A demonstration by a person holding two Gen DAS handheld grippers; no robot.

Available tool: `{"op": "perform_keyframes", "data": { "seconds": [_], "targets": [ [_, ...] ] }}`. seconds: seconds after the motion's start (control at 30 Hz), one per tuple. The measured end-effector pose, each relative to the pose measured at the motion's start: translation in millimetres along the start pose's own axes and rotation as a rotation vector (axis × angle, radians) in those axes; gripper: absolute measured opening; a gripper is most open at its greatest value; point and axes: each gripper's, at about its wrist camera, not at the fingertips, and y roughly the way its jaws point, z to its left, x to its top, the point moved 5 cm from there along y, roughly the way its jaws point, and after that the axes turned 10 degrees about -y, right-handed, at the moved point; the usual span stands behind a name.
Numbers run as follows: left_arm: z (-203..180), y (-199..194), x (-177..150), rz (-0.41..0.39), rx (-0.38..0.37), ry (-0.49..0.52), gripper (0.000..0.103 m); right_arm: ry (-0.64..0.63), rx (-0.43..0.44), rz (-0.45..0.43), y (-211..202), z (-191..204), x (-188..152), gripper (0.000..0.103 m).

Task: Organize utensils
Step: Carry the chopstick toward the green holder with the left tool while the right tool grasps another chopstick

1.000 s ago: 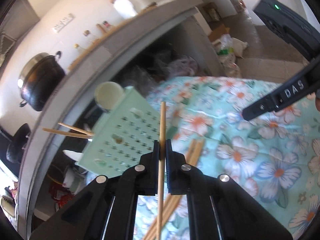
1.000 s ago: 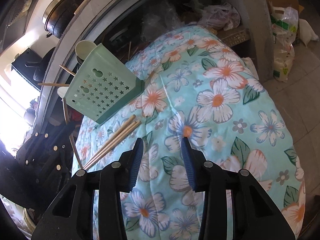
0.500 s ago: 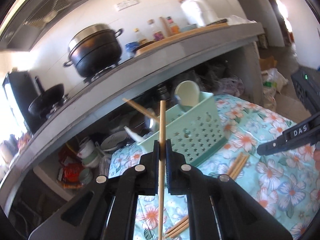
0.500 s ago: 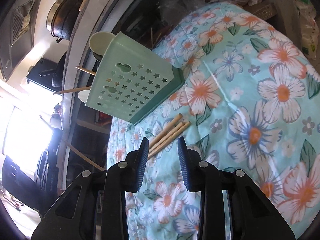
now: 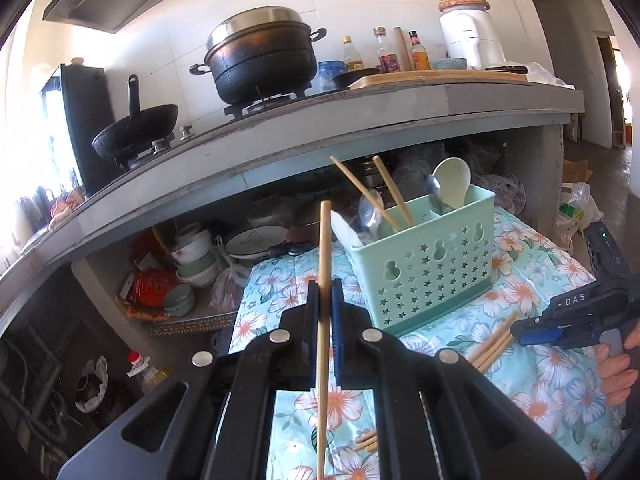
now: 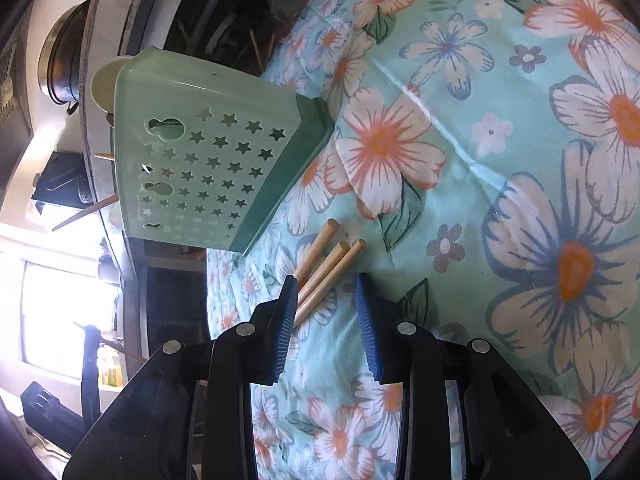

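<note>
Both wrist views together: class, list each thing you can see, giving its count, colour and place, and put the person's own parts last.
Utensil caddy: one, mint green, on the floral cloth.
Floral cloth: one, turquoise with orange-white flowers, covering the work surface.
Loose chopsticks: three, wooden, on the cloth beside the caddy.
Held chopstick: one, wooden, upright.
Caddy chopsticks: two, wooden, leaning.
Rice spoon: one, cream, in the caddy.
Pot: one, black with steel lid, on the stove.
Wok: one, black, beside the pot.
Left gripper: black, shut on the held chopstick.
Right gripper: black with blue pads, open over the loose chopsticks.
</note>
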Motion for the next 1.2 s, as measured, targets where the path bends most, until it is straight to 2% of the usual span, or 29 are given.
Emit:
{"op": "perform_keyframes", "data": {
  "seconds": [0.13,0.27,0.33,0.7,0.93,1.2],
  "targets": [
    [6,0,-2,0.007,0.001,-0.011,0.005,0.017,-0.006,-0.010,7,0,3,0.025],
    [7,0,-2,0.008,0.001,-0.012,0.005,0.031,-0.017,-0.023,7,-2,1,0.013],
    [7,0,-2,0.008,0.001,-0.013,0.005,0.036,-0.007,-0.032,4,-4,0,0.012],
    [8,0,-5,0.024,-0.009,-0.024,0.005,-0.010,0.016,-0.110,-42,-4,-1,0.009],
    [8,0,-3,0.039,-0.010,-0.027,0.005,-0.094,-0.012,-0.192,-76,9,0,0.008],
    [7,0,-3,0.047,-0.006,-0.025,0.005,-0.163,0.018,-0.264,-100,29,-2,0.006]
  ]
}}
